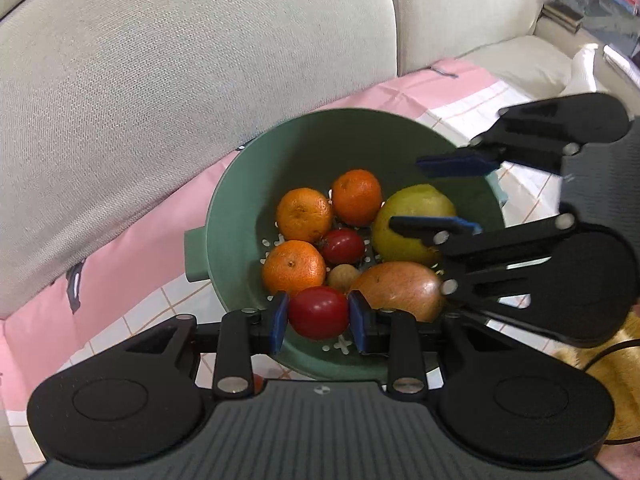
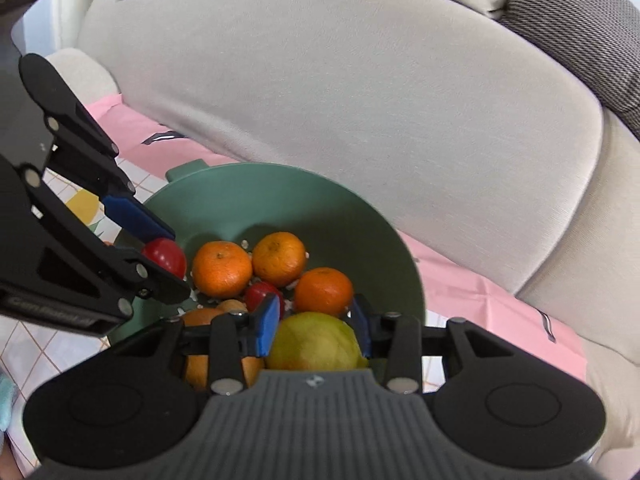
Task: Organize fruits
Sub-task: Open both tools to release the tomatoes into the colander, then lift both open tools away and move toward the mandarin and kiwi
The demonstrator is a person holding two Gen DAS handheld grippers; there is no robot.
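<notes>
Sofa back (image 1: 160,120) close behind crowded colander (image 1: 240,184)

Beige sofa (image 1: 200,100) (pink cloth (image 1: 120,280) beneath)

Three tangerines (image 1: 304,214), two tomatoes (image 1: 319,312), one lemon (image 1: 414,227), one apple (image 1: 400,289), one colander (image 1: 240,208).

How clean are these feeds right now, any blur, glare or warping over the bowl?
Left wrist view: fruit sharp, soft even light, strong fisheye bending at the sofa; right gripper slightly smeared. Right wrist view: yellow-green fruit near the lens looks soft; green bowl shadowed inside, no glare.
</notes>
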